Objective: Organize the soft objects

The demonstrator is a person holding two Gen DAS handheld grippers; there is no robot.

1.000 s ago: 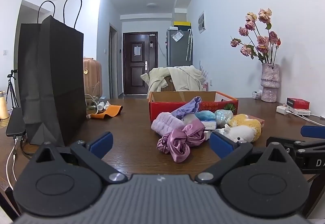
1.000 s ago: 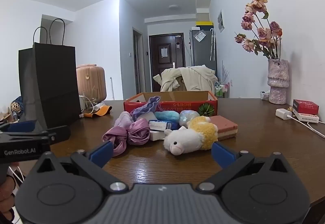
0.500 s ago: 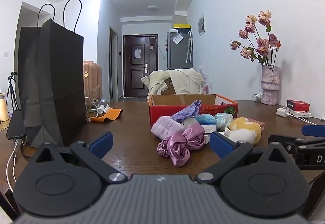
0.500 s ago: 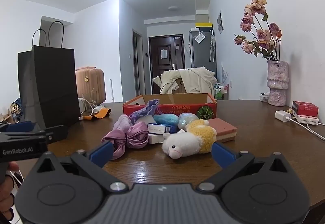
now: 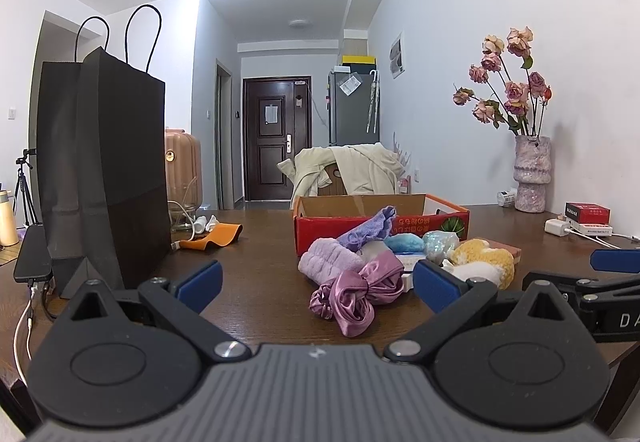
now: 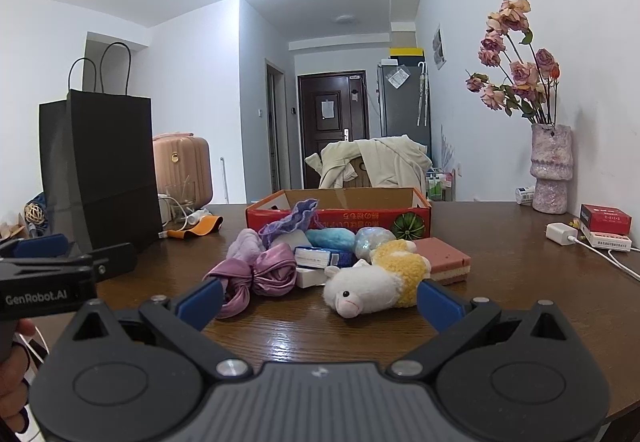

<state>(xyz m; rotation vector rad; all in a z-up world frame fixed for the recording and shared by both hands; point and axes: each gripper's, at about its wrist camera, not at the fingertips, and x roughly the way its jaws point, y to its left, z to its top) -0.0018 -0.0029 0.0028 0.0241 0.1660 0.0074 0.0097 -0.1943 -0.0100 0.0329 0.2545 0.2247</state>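
A heap of soft things lies on the brown table in front of a red cardboard box (image 5: 380, 230) (image 6: 340, 213). It holds a pink satin scrunchie (image 5: 356, 292) (image 6: 256, 276), a lilac fluffy band (image 5: 330, 262), a purple cloth (image 6: 292, 219), blue and glittery pieces (image 6: 332, 238) and a white-and-yellow plush sheep (image 6: 376, 282) (image 5: 482, 262). My left gripper (image 5: 316, 284) is open, short of the scrunchie. My right gripper (image 6: 320, 300) is open too, just short of the sheep. Neither holds anything.
A tall black paper bag (image 5: 100, 169) (image 6: 96, 169) stands at the left. An orange strap (image 5: 212, 236) and cables lie behind it. At the right are a pink vase with dried roses (image 6: 550, 169), a charger (image 6: 562, 232) and red boxes (image 6: 604, 219). A pink sponge block (image 6: 444, 260) sits beside the sheep.
Both grippers have dipped slightly and eased toward the heap, so the soft things sit a little higher and closer. Both stay open.
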